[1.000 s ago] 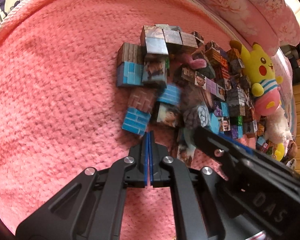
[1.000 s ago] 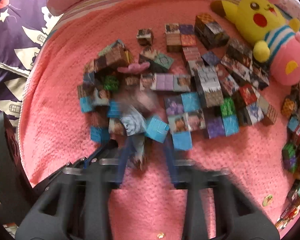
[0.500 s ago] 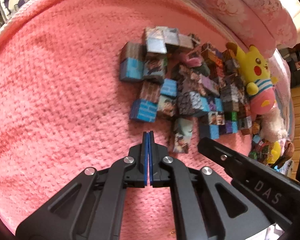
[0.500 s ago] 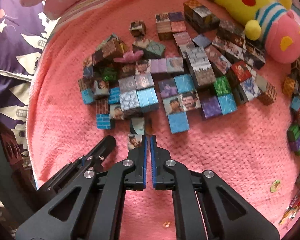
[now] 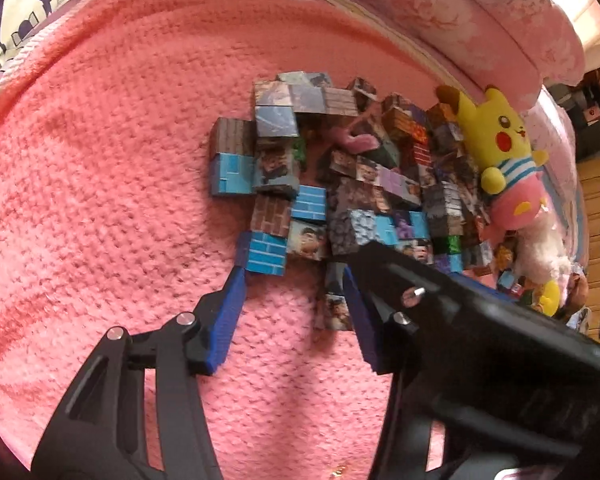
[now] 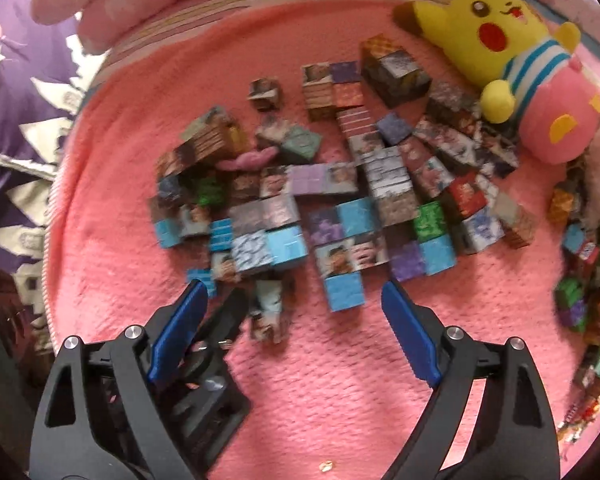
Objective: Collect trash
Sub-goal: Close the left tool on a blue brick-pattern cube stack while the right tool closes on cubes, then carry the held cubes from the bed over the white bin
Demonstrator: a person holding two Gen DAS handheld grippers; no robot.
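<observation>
Several printed paper cubes (image 6: 340, 216) lie in a heap on a pink knitted blanket (image 6: 340, 380). A flattened, crumpled paper cube (image 6: 269, 308) lies at the heap's near edge. My right gripper (image 6: 294, 285) is open, and its fingers flank that piece and a light blue cube (image 6: 344, 294). In the left wrist view the same flattened piece (image 5: 335, 300) lies just inside the right pad (image 5: 360, 320) of my open left gripper (image 5: 292, 276). A blue brick-print cube (image 5: 266, 254) sits just ahead of the left gripper's other tip. Neither gripper holds anything. The two tools overlap closely.
A yellow plush toy (image 6: 500, 36) with a pink lower half lies at the heap's far right, also seen as the plush toy (image 5: 500, 148) in the left wrist view. More cubes (image 6: 588, 280) pile at the right edge. A pink floral pillow (image 5: 440, 12) borders the far side. Purple patterned fabric (image 6: 16, 92) lies left.
Both grippers were shut half a second ago and now stand wide open. Both have moved closer to the near edge of the cube heap, and the right tool now crosses the left view.
</observation>
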